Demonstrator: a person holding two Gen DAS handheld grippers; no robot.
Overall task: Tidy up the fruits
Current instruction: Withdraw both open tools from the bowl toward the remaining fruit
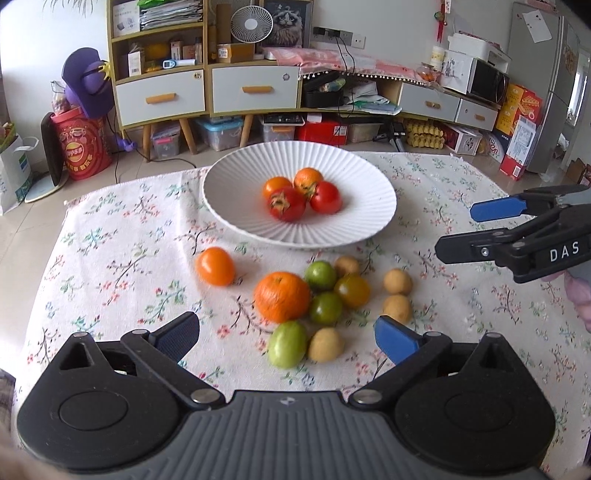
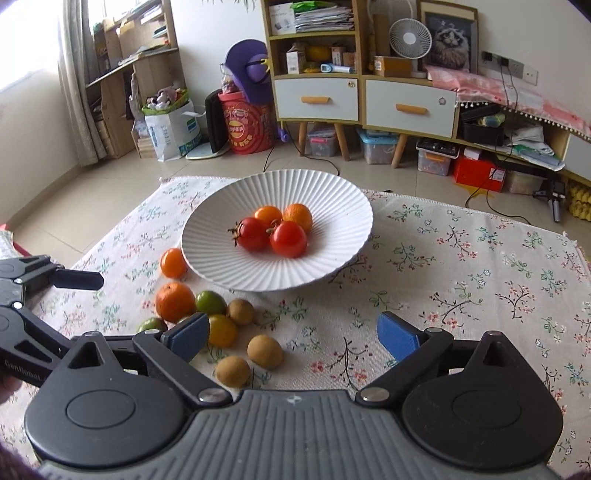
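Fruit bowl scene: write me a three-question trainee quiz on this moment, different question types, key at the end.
1. How many fruits lie in the white bowl?
2. True or false: the left gripper holds a fruit.
3. The big orange rests: A) in the bowl, B) on the floral cloth, C) between the right gripper's fingers.

Key: 1) four; 2) false, its jaws are open and empty; 3) B.

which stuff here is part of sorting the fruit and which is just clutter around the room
Part of the job: white plate holding four red and orange fruits; loose fruits on the cloth; left gripper and right gripper, both open.

Just lying about: fan, cat picture, red bucket, microwave.
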